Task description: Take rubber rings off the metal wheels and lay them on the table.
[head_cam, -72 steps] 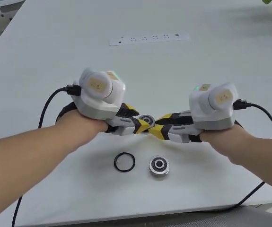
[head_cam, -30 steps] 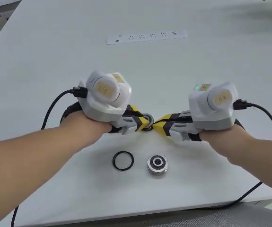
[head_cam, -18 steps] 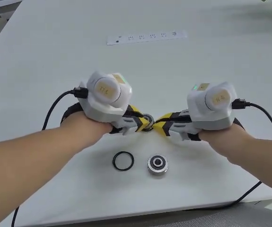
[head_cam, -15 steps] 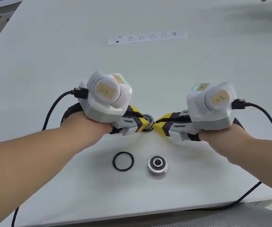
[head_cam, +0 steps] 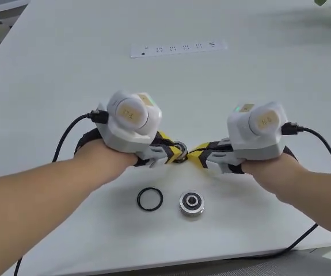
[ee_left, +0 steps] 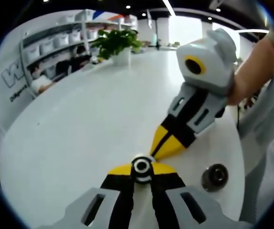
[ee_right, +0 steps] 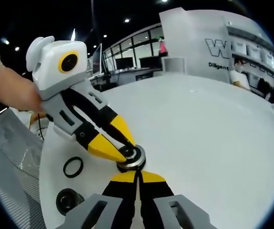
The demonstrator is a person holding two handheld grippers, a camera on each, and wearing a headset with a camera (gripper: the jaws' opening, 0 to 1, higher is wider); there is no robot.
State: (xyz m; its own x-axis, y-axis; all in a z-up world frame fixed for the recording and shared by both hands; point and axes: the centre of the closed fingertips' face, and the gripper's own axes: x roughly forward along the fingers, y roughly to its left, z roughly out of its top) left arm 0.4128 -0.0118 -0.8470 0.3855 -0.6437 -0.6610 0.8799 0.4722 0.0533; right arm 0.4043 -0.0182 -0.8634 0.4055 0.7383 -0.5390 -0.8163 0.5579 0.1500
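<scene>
A small metal wheel (head_cam: 179,150) hangs above the table between my two grippers. My left gripper (ee_left: 142,168) is shut on this wheel (ee_left: 142,165), with the hub between its yellow tips. My right gripper (ee_right: 137,175) is shut, its tips pinched at the dark rubber ring on the wheel's (ee_right: 131,157) rim. In the head view the left gripper (head_cam: 172,152) and the right gripper (head_cam: 190,154) meet tip to tip. A loose black rubber ring (head_cam: 149,199) and a bare metal wheel (head_cam: 191,203) lie on the table just in front of them.
A white power strip (head_cam: 179,48) lies far back on the white table (head_cam: 257,75). Black cables (head_cam: 67,135) trail from both grippers over the table's near part. The front table edge (head_cam: 211,261) runs close below the loose ring and the bare wheel.
The left gripper has closed in slightly on the right one since the earliest frame. Both have stayed joined at the held wheel; the ring and bare wheel have not moved.
</scene>
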